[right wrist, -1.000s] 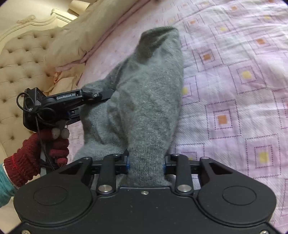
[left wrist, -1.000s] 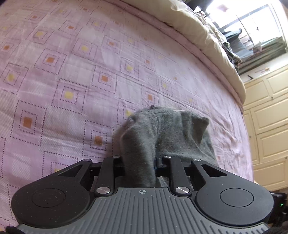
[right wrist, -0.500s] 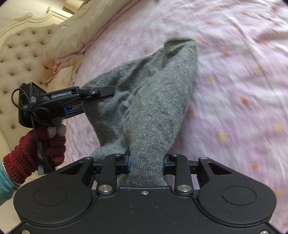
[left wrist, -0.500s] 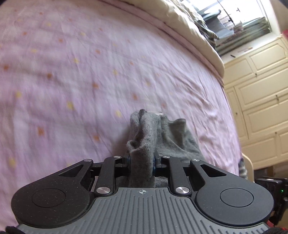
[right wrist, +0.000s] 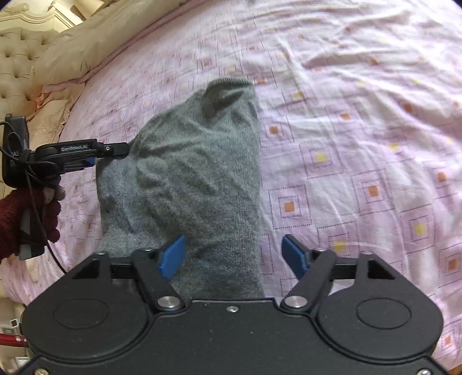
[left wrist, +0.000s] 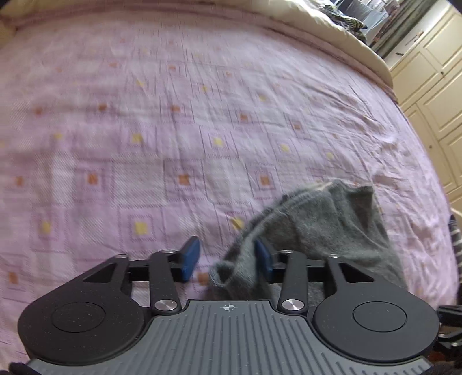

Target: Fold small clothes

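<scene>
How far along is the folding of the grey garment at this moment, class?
Done: the grey garment lies doubled over on the pink bedspread. In hand: nothing is clamped; the left gripper and right gripper both stand open, cloth only draped against a pad. Left: whether more folds or other clothes remain cannot be told.

Fuzzy grey knit sock (right wrist: 184,178) lies on wrinkled matt cotton bedsheet (right wrist: 361,121)

Pink bedsheet (left wrist: 173,121) with square pattern, wrinkled, spread ahead of both tongs. Beige quilt (left wrist: 332,26) bunched along far edge. Cream cabinet doors (left wrist: 433,72) far right of left tongs. Tufted headboard (right wrist: 14,72) far left of right tongs.
</scene>
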